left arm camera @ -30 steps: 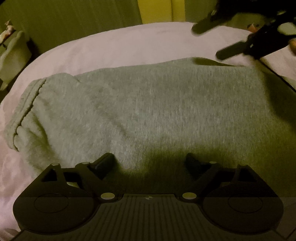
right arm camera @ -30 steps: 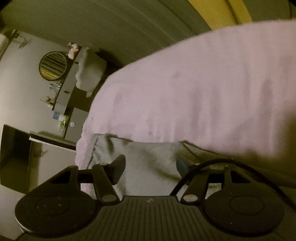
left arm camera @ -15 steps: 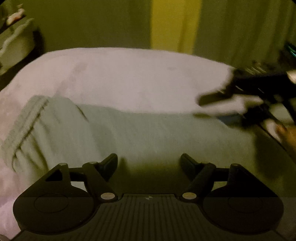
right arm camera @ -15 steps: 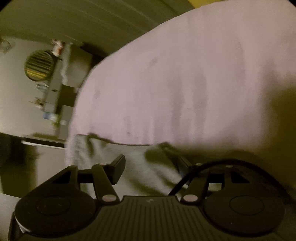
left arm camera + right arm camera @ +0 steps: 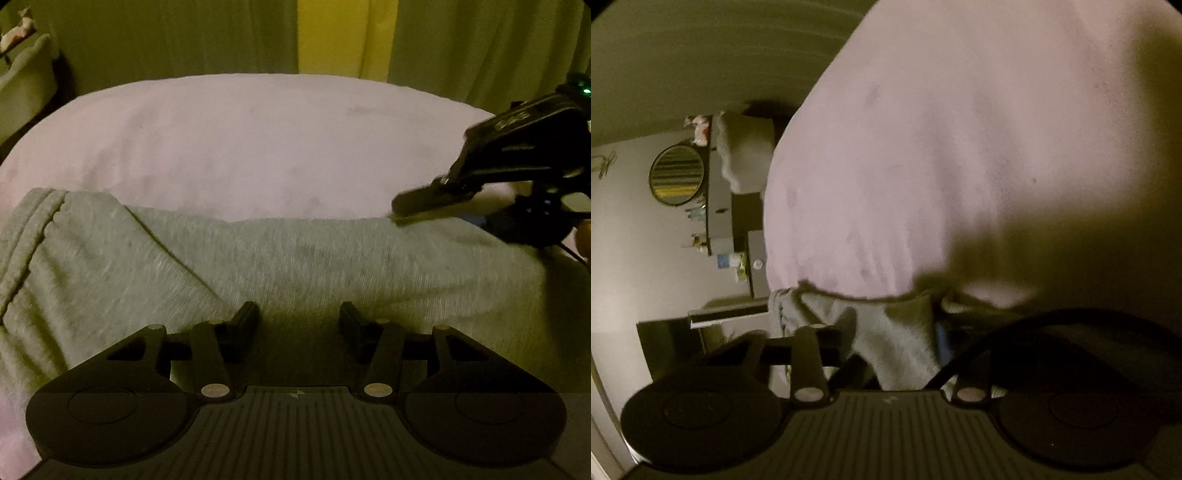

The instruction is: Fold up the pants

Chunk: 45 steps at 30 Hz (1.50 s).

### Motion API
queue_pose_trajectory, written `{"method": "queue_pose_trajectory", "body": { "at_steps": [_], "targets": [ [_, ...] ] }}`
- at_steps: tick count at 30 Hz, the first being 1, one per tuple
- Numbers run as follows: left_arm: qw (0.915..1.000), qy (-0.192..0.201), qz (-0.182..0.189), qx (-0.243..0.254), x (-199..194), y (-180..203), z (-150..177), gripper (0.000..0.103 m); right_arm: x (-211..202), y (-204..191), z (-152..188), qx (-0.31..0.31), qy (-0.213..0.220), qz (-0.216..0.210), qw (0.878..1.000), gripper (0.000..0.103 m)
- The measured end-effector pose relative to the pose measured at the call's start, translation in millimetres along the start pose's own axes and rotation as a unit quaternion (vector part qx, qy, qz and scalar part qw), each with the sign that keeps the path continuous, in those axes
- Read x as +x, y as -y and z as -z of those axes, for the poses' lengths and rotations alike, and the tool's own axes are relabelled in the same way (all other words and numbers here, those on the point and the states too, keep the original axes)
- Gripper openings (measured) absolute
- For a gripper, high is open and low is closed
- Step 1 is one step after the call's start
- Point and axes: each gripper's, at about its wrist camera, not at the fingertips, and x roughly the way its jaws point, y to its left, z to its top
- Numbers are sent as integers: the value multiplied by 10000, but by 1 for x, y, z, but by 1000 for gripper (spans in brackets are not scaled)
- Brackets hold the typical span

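Two hand-held grippers work over a bed covered by a pale pink sheet [image 5: 258,140]. Beyond the bed hang dull green curtains [image 5: 166,37] with a yellow strip [image 5: 343,37] between them; in the right wrist view a round mirror [image 5: 676,174] and a dark shelf of small items [image 5: 718,206] stand past the bed's edge.

The grey knit sweatpants [image 5: 258,266] lie flat on the sheet near its front edge, long axis running across the left wrist view, ribbed waistband [image 5: 29,229] at the left end.

The left hand-held gripper [image 5: 298,319] hovers spread just above the grey fabric, holding nothing. The right hand-held gripper [image 5: 410,206] sits at the pants' far right edge, blurred; in its own view a black cable [image 5: 997,332] and shadow hide one finger, so I cannot tell whether it pinches the cloth.
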Motion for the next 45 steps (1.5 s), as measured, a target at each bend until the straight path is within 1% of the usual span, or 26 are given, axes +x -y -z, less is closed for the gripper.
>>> {"method": "queue_pose_trajectory", "body": {
  "at_steps": [2,4,6,7,9,10,11,13,15,17,18,19,20,21,22,24,26,29,30,32,35,38,40,42,43,45],
  "targets": [
    [10000,12,-14,63,-6,5,9,58,6,-1,-2,-11,120,160,9998,9],
    [9997,38,-42,221,-8,7,16,59,1,-2,-2,-134,403,188,9989,6],
    [9992,72,-82,395,-12,10,25,61,-19,-7,1,-272,964,-261,9946,4],
    [9988,89,-113,477,-14,10,30,61,-30,-12,4,-388,1287,-394,9901,0],
    [9978,165,-144,620,-20,8,36,62,-53,-17,14,-755,2001,-831,9733,0],
    [9976,173,-154,645,-21,7,39,62,-60,-19,16,-867,2141,-834,9694,0],
    [9976,168,-151,649,-22,6,40,62,-62,-19,15,-786,2062,-779,9722,1],
    [9980,138,-127,596,-22,3,38,63,-54,-17,11,-697,1538,-578,9840,4],
    [9985,98,-132,521,-20,1,35,65,-41,-20,10,-778,1129,105,9905,6],
    [9984,99,-156,537,-21,3,35,65,-37,-18,7,-770,1124,351,9901,8],
    [9981,113,-177,575,-22,4,35,66,-38,-16,3,-632,1156,318,9908,12],
    [9979,124,-198,606,-22,4,36,67,-39,-16,0,-548,1172,242,9913,36],
    [9978,134,-204,616,-22,5,36,67,-38,-18,-4,-522,1150,189,9918,80],
    [9979,134,-198,605,-23,5,36,67,-34,-21,-6,-524,1062,195,9928,93],
    [9980,129,-190,592,-24,4,36,67,-28,-25,-8,-586,944,178,9936,94],
    [9980,116,-179,587,-23,4,36,67,-14,-35,-8,-754,745,271,9940,88],
    [9980,108,-158,607,-23,2,35,67,0,-48,-10,-999,622,326,9925,51],
    [9983,109,-92,571,-22,-3,34,68,15,-53,-11,-988,290,258,9944,30],
    [9984,112,-77,555,-22,-4,33,68,16,-53,-9,-1076,253,317,9934,28],
    [9984,131,-76,546,-20,-6,34,69,14,-54,-4,-1206,228,403,9916,17],
    [9981,162,-151,583,-16,-5,35,73,1,-52,-5,-1314,302,322,9904,12],
    [9982,142,-170,557,-13,-5,36,74,12,-49,-3,-1309,305,618,9890,6],
    [9985,116,-195,500,-15,-7,36,74,9,-52,0,-1411,651,738,9851,6],
    [9984,104,-249,504,-15,-9,36,74,-8,-46,5,-1396,1006,576,9834,5],
    [9984,92,-253,492,-15,-8,36,74,-11,-45,7,-1388,1188,662,9809,3],
    [9986,46,-284,447,-14,-7,33,75,-10,-44,8,-1407,1335,769,9780,3]
  ]
}}
